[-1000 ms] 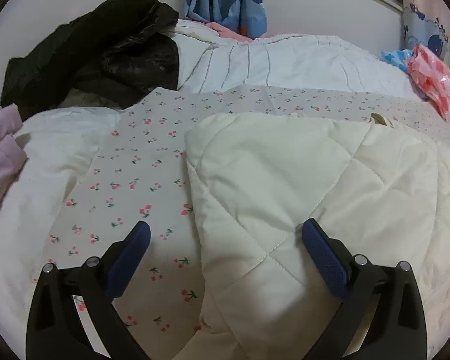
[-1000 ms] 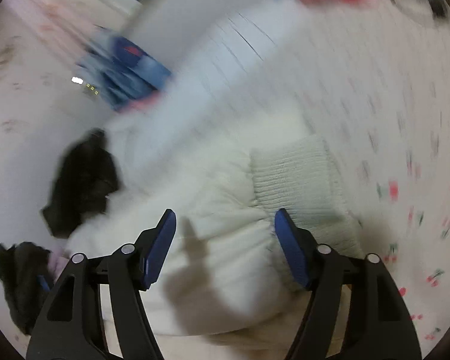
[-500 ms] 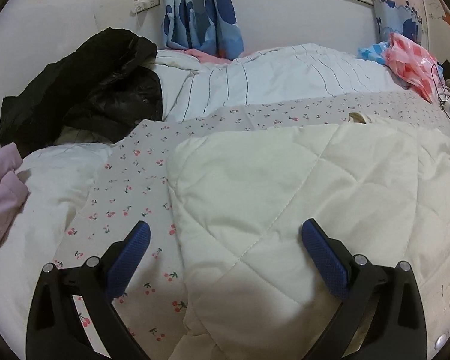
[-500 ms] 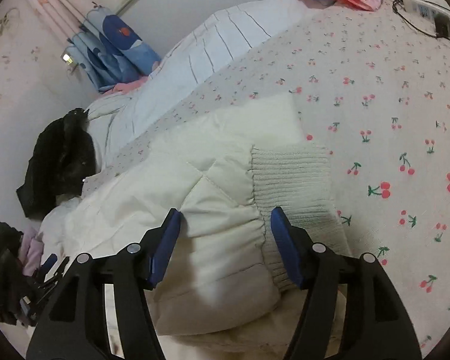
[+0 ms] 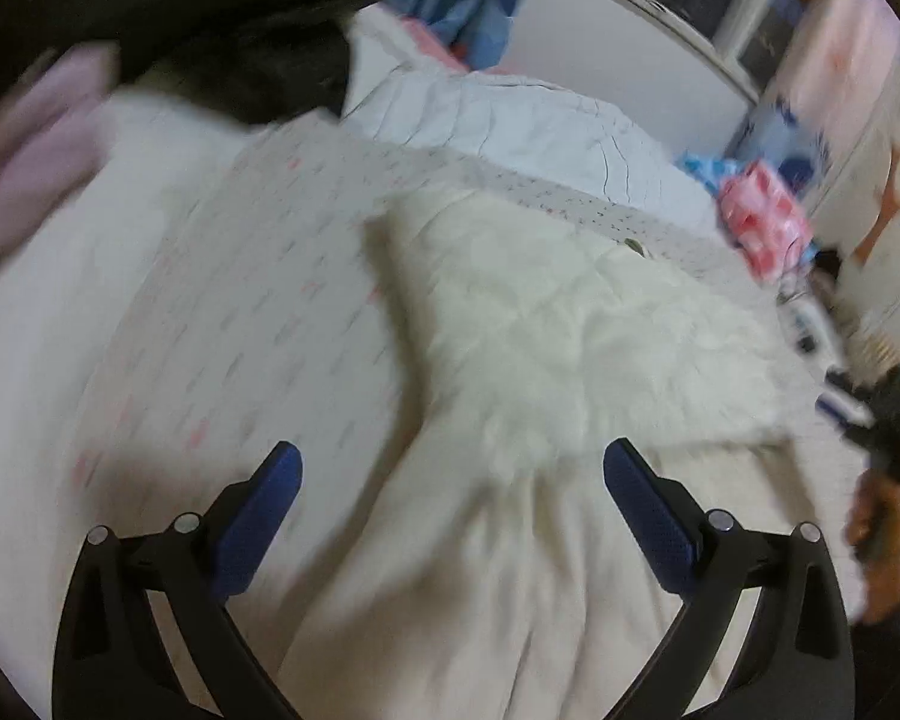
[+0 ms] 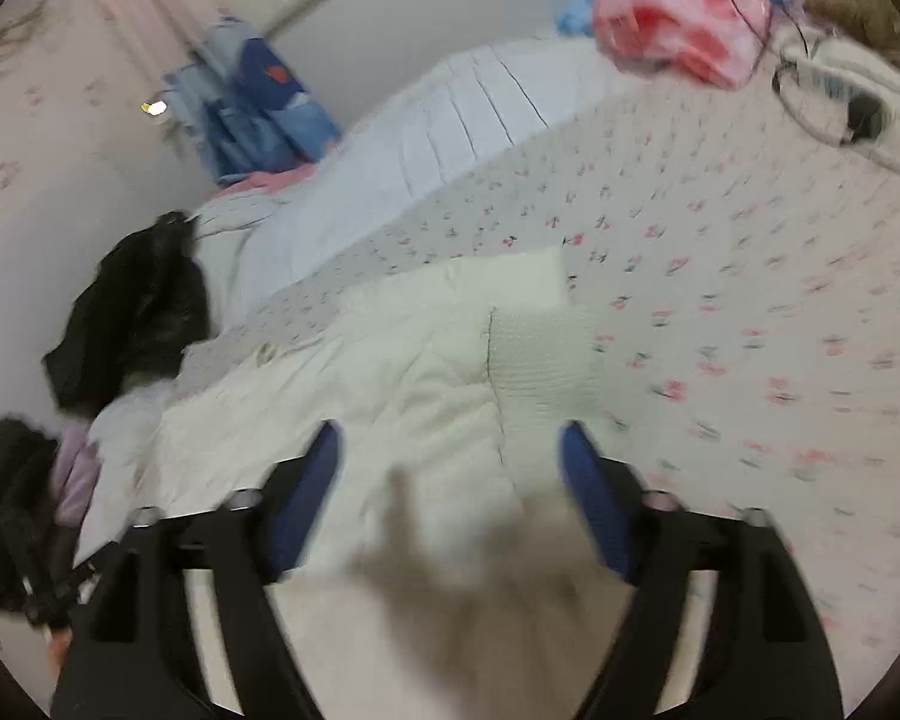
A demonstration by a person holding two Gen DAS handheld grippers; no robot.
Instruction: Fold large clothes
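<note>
The cream quilted jacket point(image 5: 546, 324) is lying spread on the cherry-print bed sheet point(image 6: 750, 252). The left tongs point(image 5: 450, 480) are hanging spread wide above it, pinching nothing. The right tongs point(image 6: 450, 456) are opening over its ribbed cuff point(image 6: 540, 354), nothing gripped.

Right tool point(image 6: 450, 456): blue pads, formerly set narrowly over the ribbed cuff point(image 6: 540, 354) of the cream quilted jacket point(image 6: 390, 372), now spread much wider and opening; the cuff is seen farther off, nothing pressed between the pads.

Left tool point(image 5: 450, 468): view swung (heavily blurred); jacket seen shifted rightward, more cherry-print sheet point(image 5: 258, 300) exposed ahead.
</note>
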